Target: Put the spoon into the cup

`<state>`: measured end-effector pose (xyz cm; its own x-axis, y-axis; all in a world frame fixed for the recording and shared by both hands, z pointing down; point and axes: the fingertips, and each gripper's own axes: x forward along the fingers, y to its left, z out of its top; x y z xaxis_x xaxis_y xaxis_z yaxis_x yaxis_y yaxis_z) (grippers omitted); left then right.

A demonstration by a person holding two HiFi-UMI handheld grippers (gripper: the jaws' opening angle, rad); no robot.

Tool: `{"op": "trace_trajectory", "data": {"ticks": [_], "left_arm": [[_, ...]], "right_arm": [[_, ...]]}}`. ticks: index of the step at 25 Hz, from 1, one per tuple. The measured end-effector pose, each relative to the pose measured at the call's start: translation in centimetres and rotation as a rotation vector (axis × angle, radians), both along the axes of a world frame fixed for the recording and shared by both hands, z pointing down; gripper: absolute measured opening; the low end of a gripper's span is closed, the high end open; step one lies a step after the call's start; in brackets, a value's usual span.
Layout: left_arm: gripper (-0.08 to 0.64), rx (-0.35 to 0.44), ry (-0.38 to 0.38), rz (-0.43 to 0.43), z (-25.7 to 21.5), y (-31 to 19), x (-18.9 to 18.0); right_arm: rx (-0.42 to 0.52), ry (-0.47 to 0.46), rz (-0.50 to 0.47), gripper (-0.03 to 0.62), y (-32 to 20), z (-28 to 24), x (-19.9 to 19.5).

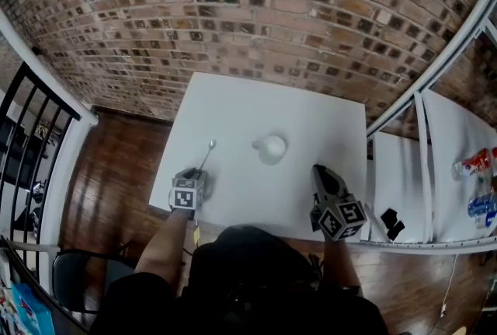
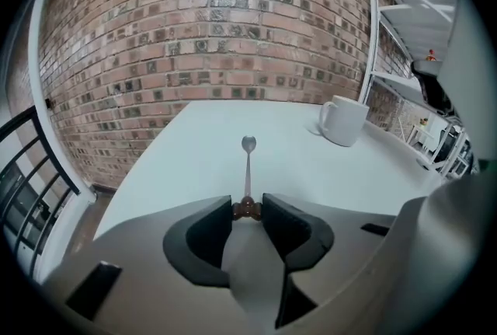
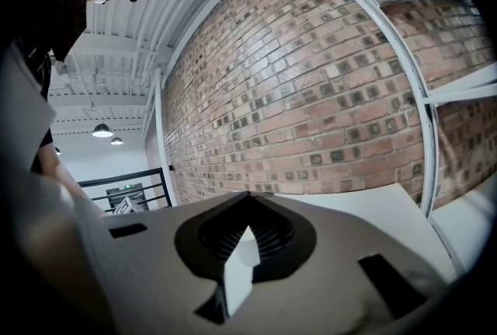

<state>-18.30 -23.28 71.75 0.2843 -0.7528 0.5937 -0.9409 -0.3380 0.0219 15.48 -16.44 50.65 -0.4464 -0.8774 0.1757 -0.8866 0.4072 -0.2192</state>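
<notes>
A metal spoon (image 1: 208,155) with a brown handle end lies on the white table (image 1: 256,104), bowl pointing away toward the brick wall. My left gripper (image 1: 199,175) sits at the table's near left edge. In the left gripper view its pads (image 2: 217,226) close against the brown handle end of the spoon (image 2: 248,170), with my left gripper (image 2: 248,206) low over the table. The white cup (image 1: 272,148) stands upright mid-table, right of the spoon; it appears at the far right as the cup (image 2: 342,120). My right gripper (image 1: 321,170) hovers near the front right edge, shut and holding nothing, its tips (image 3: 248,196) meeting.
A brick wall (image 1: 256,7) runs behind the table. White shelving (image 1: 423,131) stands to the right, carrying bottles (image 1: 475,164) and a small black object (image 1: 390,222). A black railing (image 1: 31,131) and a dark chair (image 1: 74,273) are at the left over the wooden floor.
</notes>
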Motion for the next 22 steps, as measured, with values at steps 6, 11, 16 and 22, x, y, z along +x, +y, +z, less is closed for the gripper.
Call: {"op": "trace_trajectory", "data": {"ticks": [6,11,16,22], "left_arm": [[0.126,0.013,0.056,0.005,-1.4,-0.1,0.4],[0.126,0.127,0.116,-0.015,-5.4,-1.0,0.5],[0.126,0.247,0.136,0.002,-10.3,-1.9,0.6],[0.126,0.392,0.168,0.030,-17.0,-2.0,0.6]], "right_arm": [[0.005,-0.001,-0.003,0.005,0.0,-0.2,-0.1],[0.011,-0.002,-0.013,0.005,-0.4,-0.2,-0.5],[0.023,0.002,-0.032,0.005,-0.7,-0.8,-1.1],[0.047,0.022,-0.055,0.005,-1.5,-1.9,-1.6]]}}
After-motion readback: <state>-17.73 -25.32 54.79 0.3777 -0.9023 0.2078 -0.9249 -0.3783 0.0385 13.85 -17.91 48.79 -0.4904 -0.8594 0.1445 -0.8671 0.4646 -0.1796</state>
